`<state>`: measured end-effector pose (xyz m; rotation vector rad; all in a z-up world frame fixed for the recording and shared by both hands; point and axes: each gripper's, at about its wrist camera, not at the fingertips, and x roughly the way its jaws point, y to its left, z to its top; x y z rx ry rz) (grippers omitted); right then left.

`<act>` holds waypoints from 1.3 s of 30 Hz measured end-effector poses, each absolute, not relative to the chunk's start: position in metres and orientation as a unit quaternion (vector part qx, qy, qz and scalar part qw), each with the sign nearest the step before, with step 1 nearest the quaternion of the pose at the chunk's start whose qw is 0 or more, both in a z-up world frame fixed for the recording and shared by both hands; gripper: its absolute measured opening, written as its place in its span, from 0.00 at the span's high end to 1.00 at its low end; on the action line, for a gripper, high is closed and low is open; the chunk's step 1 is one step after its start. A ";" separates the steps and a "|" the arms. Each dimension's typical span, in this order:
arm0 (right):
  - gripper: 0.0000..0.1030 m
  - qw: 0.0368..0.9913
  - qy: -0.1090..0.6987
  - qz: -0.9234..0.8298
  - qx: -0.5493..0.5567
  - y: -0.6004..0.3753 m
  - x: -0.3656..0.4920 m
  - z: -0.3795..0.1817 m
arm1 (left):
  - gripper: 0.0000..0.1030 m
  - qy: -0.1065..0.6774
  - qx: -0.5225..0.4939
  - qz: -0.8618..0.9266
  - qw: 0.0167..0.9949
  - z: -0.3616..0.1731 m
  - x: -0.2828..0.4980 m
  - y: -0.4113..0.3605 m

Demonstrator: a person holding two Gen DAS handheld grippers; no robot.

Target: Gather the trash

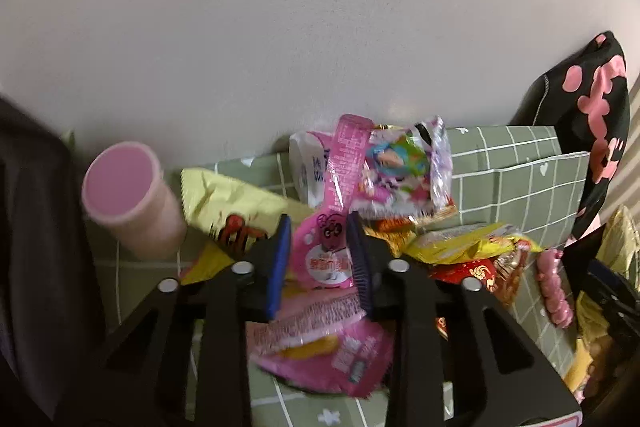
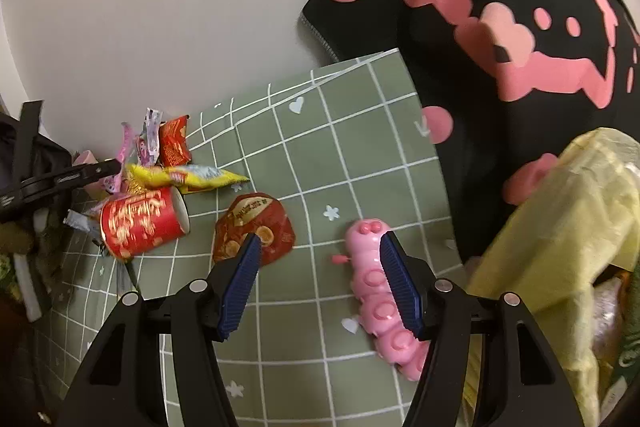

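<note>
Trash wrappers [image 1: 400,183] lie heaped on the green checked cloth [image 1: 516,179] by the wall. Left gripper [image 1: 320,259], jaws nearly closed, pinches a pink wrapper [image 1: 324,259] over the heap. Right gripper [image 2: 318,283] hangs wide open and empty, between a brown wrapper [image 2: 256,223] and a pink caterpillar toy [image 2: 376,291]. Nearby lies a red cup [image 2: 140,223].

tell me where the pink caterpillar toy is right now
In the right wrist view the pink caterpillar toy lies on the green grid mat, against the right claw's right-hand finger, right of the red crumpled wrapper.
</note>
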<state>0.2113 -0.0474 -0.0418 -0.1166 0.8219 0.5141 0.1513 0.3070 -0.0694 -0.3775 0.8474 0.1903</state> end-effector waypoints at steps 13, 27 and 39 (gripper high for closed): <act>0.44 0.849 0.423 0.302 -0.099 0.025 0.250 -0.085 | 0.85 0.388 -0.211 0.078 0.894 -0.052 0.100 0.293; 0.45 0.817 0.453 0.326 -0.144 0.055 0.239 -0.112 | 0.85 0.385 -0.247 0.062 0.887 -0.064 0.094 0.307; 0.86 0.826 0.446 0.329 -0.098 0.042 0.213 -0.092 | 0.85 0.383 -0.259 0.037 0.886 -0.062 0.098 0.299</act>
